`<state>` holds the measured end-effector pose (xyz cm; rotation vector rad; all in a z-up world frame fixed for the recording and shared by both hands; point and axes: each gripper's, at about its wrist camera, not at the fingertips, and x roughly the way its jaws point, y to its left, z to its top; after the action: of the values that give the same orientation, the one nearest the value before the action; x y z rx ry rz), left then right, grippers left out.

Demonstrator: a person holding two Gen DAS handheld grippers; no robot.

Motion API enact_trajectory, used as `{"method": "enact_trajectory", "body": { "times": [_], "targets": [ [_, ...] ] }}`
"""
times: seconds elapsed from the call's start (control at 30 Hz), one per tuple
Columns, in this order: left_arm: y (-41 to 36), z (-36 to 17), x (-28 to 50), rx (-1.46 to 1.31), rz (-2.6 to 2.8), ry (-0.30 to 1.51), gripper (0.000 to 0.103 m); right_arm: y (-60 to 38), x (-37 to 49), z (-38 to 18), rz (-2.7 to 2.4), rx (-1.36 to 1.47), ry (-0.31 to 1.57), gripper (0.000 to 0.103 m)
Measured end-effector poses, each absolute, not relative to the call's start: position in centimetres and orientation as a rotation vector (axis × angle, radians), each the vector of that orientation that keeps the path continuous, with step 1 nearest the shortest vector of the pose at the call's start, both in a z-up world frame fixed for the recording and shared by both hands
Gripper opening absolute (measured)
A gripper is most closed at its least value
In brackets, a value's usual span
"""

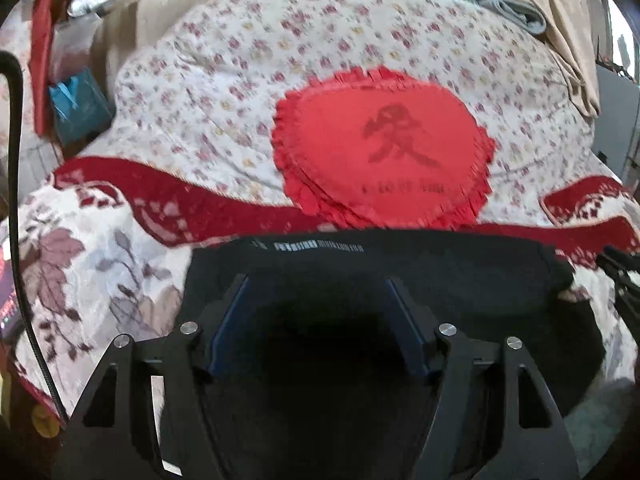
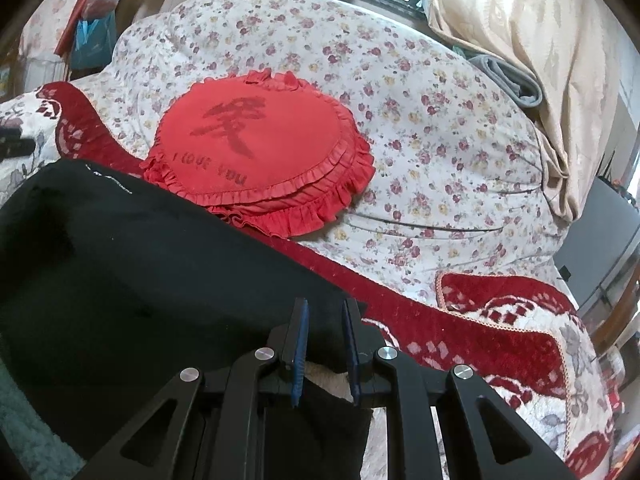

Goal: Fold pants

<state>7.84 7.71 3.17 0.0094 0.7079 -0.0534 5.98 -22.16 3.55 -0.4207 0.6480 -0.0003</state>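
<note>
Fingers of your left gripper (image 1: 318, 312) spread over black pants (image 1: 400, 276); your right gripper (image 2: 325, 340) pinches their edge, which could slip free.

Left gripper (image 1: 316, 280): matte black angular linkage arms with triangular cut-outs, four silver round pivot screws, blue pads on finger inner faces. Right gripper (image 2: 324, 304): identical build, same silver screws, blue pads.

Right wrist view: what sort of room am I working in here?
Most likely a bedroom. The black pants lie on a bed with a red-and-white patterned blanket, a floral quilt and a red frilled heart cushion; beige curtains hang behind.
</note>
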Motion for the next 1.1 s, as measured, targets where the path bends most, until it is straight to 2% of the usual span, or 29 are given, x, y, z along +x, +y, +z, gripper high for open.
{"method": "enact_trajectory", "body": {
  "times": [0.33, 0.6, 0.83, 1.1],
  "targets": [
    [8.2, 2.7, 5.9, 0.038, -0.072, 0.721, 0.068, -21.7, 4.9, 4.1, -0.005, -0.431, 0.629, 0.015],
    [11.1, 0.8, 5.5, -0.053, -0.100, 0.772, 0.068, -19.2, 3.1, 2.9, 0.060, -0.545, 0.663, 0.016],
    [10.8, -0.4, 6.1, -0.132, -0.125, 0.798, 0.068, -18.7, 2.6, 0.0, 0.266, -0.484, 0.939, 0.017],
    [8.6, -0.9, 7.0, -0.035, -0.171, 0.840, 0.068, -20.4, 3.1, -0.3, 0.247, -0.379, 0.978, 0.017]
  ]
}}
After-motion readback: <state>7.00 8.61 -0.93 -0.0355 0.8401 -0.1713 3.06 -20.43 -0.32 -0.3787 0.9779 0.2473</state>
